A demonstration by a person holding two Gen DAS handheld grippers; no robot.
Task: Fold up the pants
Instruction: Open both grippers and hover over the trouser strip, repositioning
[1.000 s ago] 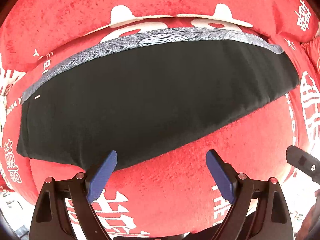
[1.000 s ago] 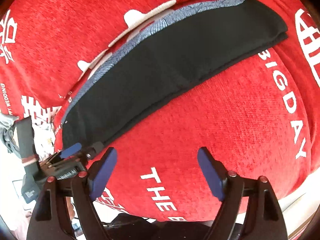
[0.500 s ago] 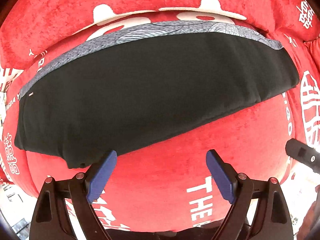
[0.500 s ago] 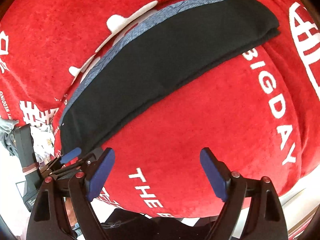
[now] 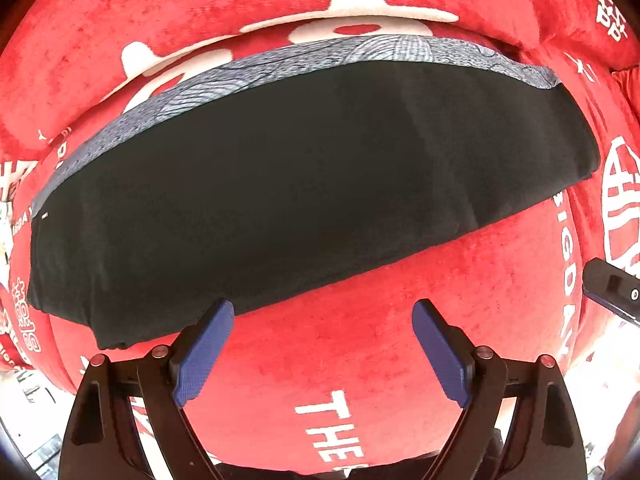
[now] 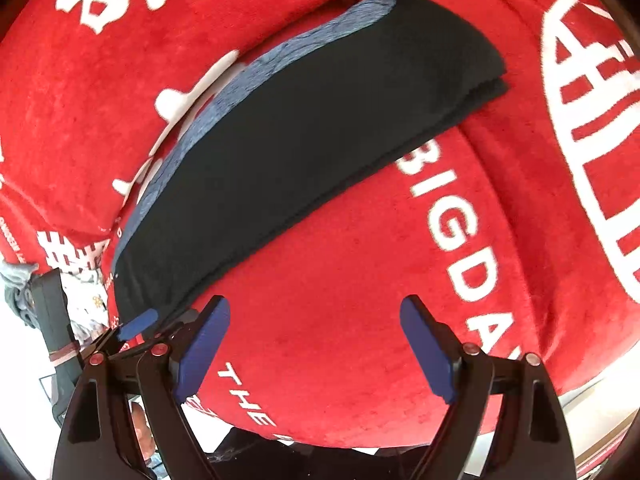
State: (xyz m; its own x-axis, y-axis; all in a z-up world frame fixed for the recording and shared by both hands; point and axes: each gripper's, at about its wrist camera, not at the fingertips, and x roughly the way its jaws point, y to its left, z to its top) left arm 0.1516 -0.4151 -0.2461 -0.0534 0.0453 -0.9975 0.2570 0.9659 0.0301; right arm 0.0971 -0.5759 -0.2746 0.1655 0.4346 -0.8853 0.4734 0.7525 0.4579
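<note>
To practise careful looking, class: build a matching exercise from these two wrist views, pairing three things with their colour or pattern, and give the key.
Column one:
1. long folded cloth pants
2. strip along the pants' far edge
3. plush cover under the pants

Column two:
A. red with white lettering
B. plain black
C. grey with a fine line pattern

Pairs: 1-B, 2-C, 3-A

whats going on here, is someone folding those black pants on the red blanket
A person is working with a claw in each hand over black pants lying flat in a long folded strip on a red blanket with white lettering. A grey patterned band shows along the pants' far edge. The left claw and right claw are both open and empty, above the blanket just short of the near edge, holding nothing yet.
</note>
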